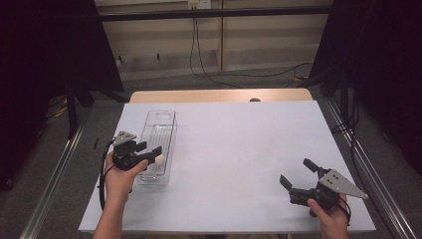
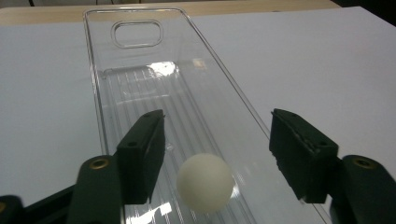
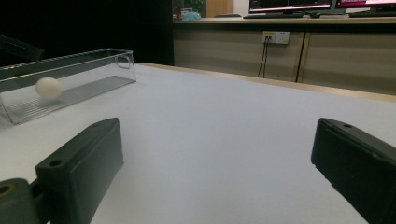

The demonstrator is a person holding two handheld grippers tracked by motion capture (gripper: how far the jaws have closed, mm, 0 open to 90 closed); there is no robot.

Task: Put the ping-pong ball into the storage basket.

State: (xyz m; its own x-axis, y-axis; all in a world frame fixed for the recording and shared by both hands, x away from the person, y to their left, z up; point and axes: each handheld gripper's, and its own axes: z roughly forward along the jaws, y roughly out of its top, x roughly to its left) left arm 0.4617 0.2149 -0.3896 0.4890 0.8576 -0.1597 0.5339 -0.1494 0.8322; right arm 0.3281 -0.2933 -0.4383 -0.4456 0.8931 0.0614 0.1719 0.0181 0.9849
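A small white ball (image 2: 205, 183) is inside a long clear plastic tray (image 2: 93, 70), near the end closest to me. My left gripper (image 2: 217, 116) hangs over that end with its jaws apart. The ball lies between and below the pads (image 2: 144, 154), with a gap on each side. In the high view the ball (image 1: 159, 160) shows just past the left gripper (image 1: 149, 149), over the tray (image 1: 149, 119). My right gripper (image 1: 296, 172) rests at the table's near right, open and holding nothing. From the right gripper view (image 3: 218, 128) the ball (image 3: 48, 87) and tray (image 3: 70, 58) appear far off to the left.
White paper (image 1: 239, 149) covers the table, with a wooden edge (image 1: 219, 95) at the back. Dark curtains and metal frame rails (image 1: 54, 174) flank both sides. A cable (image 1: 196, 45) hangs down the back wall.
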